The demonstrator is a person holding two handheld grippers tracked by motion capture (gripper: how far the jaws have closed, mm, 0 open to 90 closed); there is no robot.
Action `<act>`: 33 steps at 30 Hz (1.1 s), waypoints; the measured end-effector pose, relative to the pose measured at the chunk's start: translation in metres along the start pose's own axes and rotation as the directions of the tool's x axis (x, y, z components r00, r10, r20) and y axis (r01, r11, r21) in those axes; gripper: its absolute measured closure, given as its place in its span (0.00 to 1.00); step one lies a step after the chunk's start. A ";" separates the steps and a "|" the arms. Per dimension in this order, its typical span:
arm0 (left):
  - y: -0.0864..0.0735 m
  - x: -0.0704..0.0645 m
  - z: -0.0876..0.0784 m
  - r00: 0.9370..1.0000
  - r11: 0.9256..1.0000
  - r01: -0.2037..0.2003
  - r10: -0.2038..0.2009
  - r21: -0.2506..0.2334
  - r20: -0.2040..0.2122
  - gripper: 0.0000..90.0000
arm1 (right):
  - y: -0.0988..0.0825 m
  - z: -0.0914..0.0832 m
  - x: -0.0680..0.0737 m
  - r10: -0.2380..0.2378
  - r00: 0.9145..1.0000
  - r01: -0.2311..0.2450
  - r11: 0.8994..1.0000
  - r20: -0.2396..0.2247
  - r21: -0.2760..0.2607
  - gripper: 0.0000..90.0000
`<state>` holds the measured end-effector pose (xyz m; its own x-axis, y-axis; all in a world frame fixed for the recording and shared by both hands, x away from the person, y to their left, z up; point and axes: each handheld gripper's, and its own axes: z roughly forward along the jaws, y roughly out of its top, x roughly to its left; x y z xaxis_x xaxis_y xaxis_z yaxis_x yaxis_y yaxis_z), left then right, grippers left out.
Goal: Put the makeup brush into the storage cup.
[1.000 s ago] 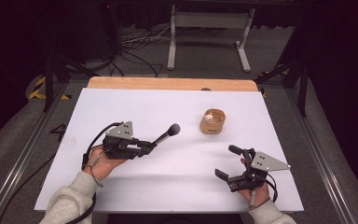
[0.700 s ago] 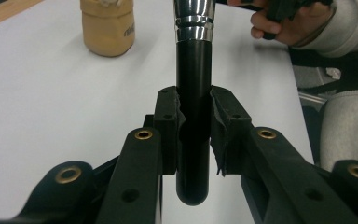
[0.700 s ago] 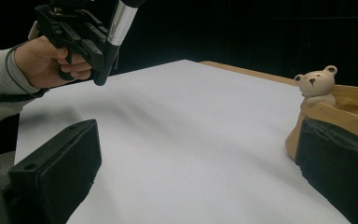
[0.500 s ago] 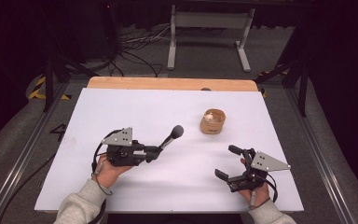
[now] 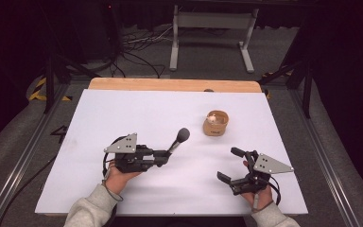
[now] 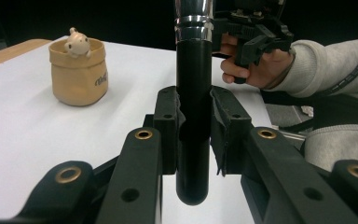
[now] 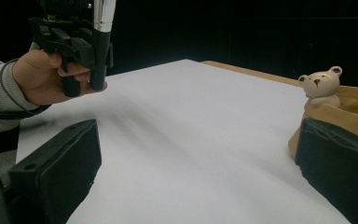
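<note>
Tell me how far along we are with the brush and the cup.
Done: the left gripper is shut on the brush, lifted off the table. In hand: carrying it toward the cup. Left: the brush is not yet in the cup; the right gripper waits open, holding nothing.

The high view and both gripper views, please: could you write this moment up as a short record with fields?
Surface: white table top
Left gripper: jaws shut on the black handle of a microphone
Microphone head: points toward the table's far side
Right gripper: jaws open, nothing between them
Tan pot: upright, apart from both grippers
Small bear figure: at the pot's rim
</note>
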<state>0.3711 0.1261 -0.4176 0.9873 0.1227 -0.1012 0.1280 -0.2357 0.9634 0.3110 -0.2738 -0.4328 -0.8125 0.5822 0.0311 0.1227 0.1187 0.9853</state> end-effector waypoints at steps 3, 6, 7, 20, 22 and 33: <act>-0.003 0.000 0.005 1.000 1.000 0.000 0.000 -0.005 0.008 0.83 | 0.000 0.001 0.001 0.000 1.000 0.000 1.000 -0.001 0.003 0.00; -0.005 -0.001 0.012 1.000 1.000 -0.001 0.001 -0.013 0.016 0.83 | 0.000 0.002 0.002 -0.003 1.000 0.003 1.000 -0.005 0.007 0.00; -0.005 -0.002 0.015 1.000 1.000 -0.001 0.002 -0.019 0.018 0.82 | 0.000 0.003 0.002 -0.003 1.000 0.003 1.000 -0.009 0.005 0.00; -0.011 -0.002 0.020 1.000 0.999 0.007 -0.006 -0.032 0.021 0.83 | 0.020 0.009 0.009 -0.012 0.998 0.011 1.000 -0.069 -0.021 0.02; -0.011 -0.002 0.020 1.000 0.999 0.008 -0.007 -0.033 0.022 0.83 | 0.023 0.011 0.010 -0.011 0.997 0.010 1.000 -0.074 -0.026 0.02; -0.011 -0.004 0.019 1.000 0.999 0.003 -0.003 -0.040 0.021 0.83 | 0.055 0.050 0.024 -0.014 0.980 0.007 0.999 -0.198 -0.037 0.06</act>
<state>0.3675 0.1101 -0.4330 0.9887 0.1033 -0.1087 0.1275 -0.1968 0.9721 0.3265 -0.2128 -0.3861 -0.9109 0.4097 0.0495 0.0958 0.0933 0.9910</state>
